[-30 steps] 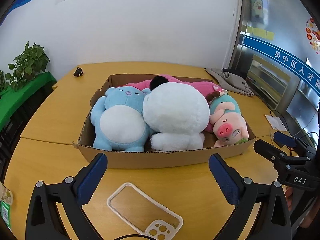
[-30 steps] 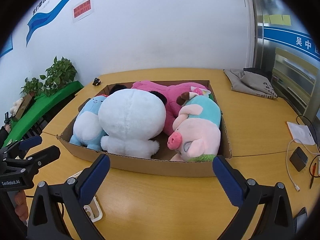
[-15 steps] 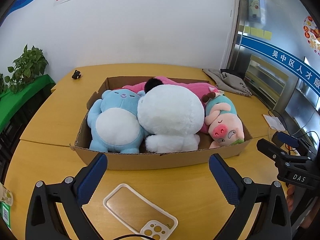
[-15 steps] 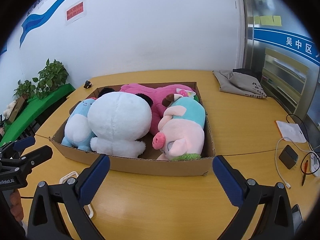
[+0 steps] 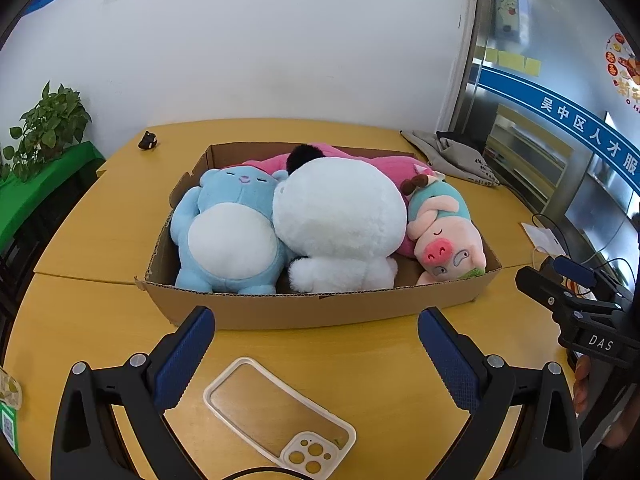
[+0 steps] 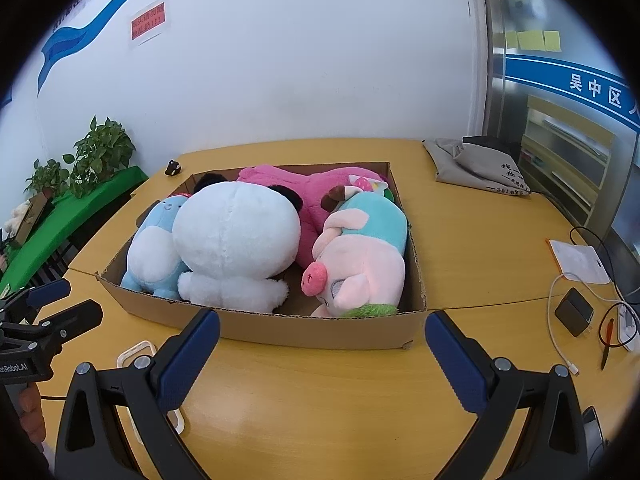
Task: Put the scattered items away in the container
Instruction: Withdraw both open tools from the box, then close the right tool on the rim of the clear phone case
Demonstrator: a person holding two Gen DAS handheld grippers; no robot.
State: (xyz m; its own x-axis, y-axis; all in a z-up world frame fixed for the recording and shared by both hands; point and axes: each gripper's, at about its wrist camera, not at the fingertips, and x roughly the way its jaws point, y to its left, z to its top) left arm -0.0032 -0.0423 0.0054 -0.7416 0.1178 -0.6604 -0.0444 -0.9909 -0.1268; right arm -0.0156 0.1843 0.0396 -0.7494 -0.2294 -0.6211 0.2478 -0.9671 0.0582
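Left gripper [image 5: 316, 354] jaws stood wide apart, holding nothing, above a clear phone case [image 5: 279, 415] lying flat on the table [image 5: 380, 360]. Right gripper [image 6: 322, 354] jaws also spread wide and empty, hovering over bare table near the cardboard box [image 6: 320, 330]. Box sat mid-table, packed: blue plush [image 5: 230, 236] at left, white panda plush [image 5: 340, 220] in the middle, pig plush [image 5: 444, 232] at right, pink plush [image 6: 308, 188] behind them. Grey bag [image 6: 476, 168] lay far right, well apart from the box.
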